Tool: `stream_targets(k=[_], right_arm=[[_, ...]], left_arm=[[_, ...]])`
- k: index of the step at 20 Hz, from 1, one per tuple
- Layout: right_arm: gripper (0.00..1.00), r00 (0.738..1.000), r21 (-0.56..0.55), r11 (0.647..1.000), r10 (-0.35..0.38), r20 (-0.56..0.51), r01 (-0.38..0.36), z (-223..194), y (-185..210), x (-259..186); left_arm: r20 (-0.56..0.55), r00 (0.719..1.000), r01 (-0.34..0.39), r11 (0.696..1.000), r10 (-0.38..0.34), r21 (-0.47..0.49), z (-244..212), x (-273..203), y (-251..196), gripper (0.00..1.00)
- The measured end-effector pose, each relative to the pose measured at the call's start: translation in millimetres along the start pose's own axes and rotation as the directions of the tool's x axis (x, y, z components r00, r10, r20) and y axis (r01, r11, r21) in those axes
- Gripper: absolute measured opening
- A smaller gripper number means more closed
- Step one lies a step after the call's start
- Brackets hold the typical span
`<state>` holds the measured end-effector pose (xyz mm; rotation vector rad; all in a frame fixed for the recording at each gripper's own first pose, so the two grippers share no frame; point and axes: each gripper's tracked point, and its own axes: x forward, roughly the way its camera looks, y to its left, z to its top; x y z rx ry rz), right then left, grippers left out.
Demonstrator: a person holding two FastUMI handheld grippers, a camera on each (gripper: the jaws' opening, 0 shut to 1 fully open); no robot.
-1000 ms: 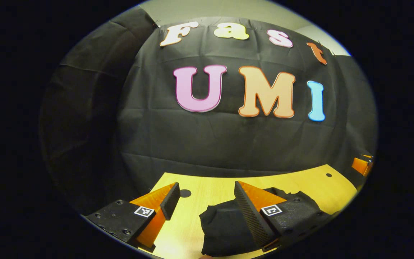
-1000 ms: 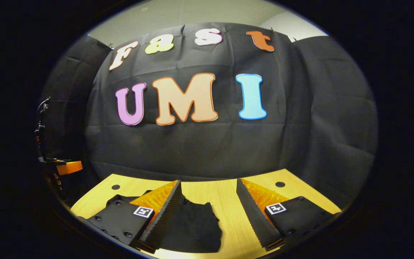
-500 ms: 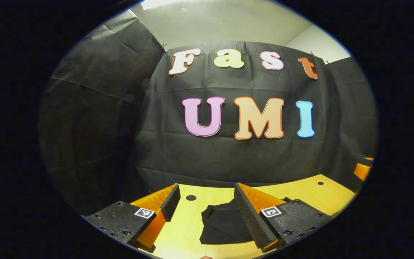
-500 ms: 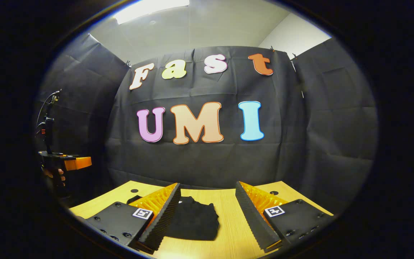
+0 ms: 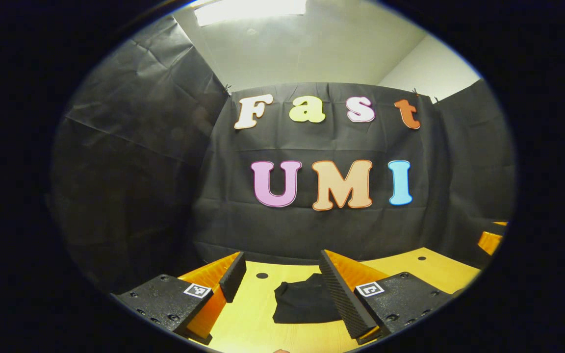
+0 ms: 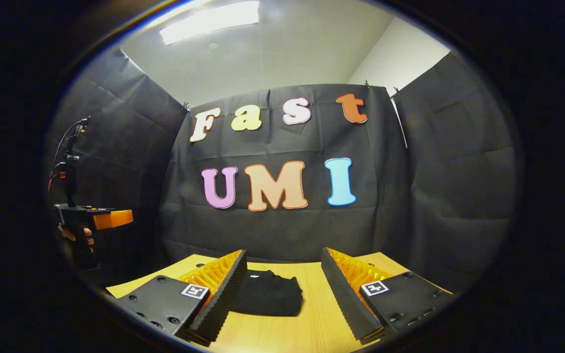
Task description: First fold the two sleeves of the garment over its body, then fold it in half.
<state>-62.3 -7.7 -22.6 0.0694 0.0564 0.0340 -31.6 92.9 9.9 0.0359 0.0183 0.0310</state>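
Note:
A black garment [image 5: 304, 304] lies folded into a small compact bundle on the light wooden table [image 5: 258, 323]. In the right gripper view the same garment [image 6: 270, 299] rests flat near the table's middle. My left gripper [image 5: 280, 282] is open, held above and short of the bundle, with nothing between its fingers. My right gripper [image 6: 284, 279] is open too, raised off the table and apart from the cloth. At the left of the right gripper view a hand holds the left gripper [image 6: 93, 220] up in the air.
Black cloth walls [image 6: 282, 230] close the booth behind and at both sides. Small round holes [image 5: 262, 276] mark the table's far part. A ceiling light [image 6: 209, 22] glows above. The right gripper's tip [image 5: 491, 240] pokes in at the left gripper view's right edge.
Both grippers have pulled back and up from the table, so the garment looks smaller and farther off. More ceiling shows. The folded garment has stayed where it lay.

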Motion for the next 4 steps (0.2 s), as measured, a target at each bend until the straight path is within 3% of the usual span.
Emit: stream_targets(k=[4], right_arm=[[0.97, 1.000, 0.007, 1.000, 0.008, 0.011, -0.009, 1.6, 3.3, -20.0]], left_arm=[[0.009, 1.000, 0.011, 1.000, -0.011, -0.003, 6.8, -17.0, -6.2, 0.92]])
